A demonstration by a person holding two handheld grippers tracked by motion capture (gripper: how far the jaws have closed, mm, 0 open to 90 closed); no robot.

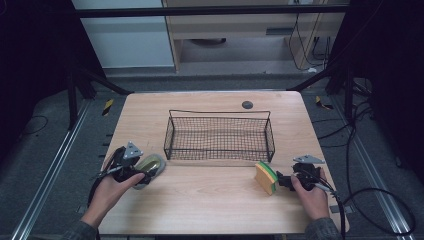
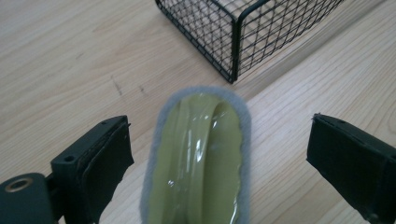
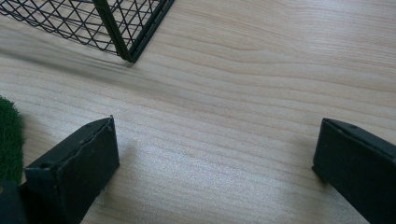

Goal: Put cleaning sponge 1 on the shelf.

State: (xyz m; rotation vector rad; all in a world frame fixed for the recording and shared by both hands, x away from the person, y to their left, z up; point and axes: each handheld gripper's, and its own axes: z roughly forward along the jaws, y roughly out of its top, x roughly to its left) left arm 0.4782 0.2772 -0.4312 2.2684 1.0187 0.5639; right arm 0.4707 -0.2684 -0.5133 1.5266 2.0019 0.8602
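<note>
Scrubber (image 2: 198, 158) lay between spread jaws of left gripper (image 2: 219, 154), long axis along them, near basket (image 1: 220, 135) corner. Right gripper (image 3: 215, 158) jaws spread, empty, sponge (image 1: 266, 176) just beside.

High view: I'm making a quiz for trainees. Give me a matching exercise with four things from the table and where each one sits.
Things:
1. basket
2. sponge
3. scrubber
4. left gripper

Places or states:
A. between open jaws, front left of the table
B. middle of the table, empty
C. front right, beside the right gripper
D. open, around the grey-edged pad

Pairs: 1-B, 2-C, 3-A, 4-D
</note>
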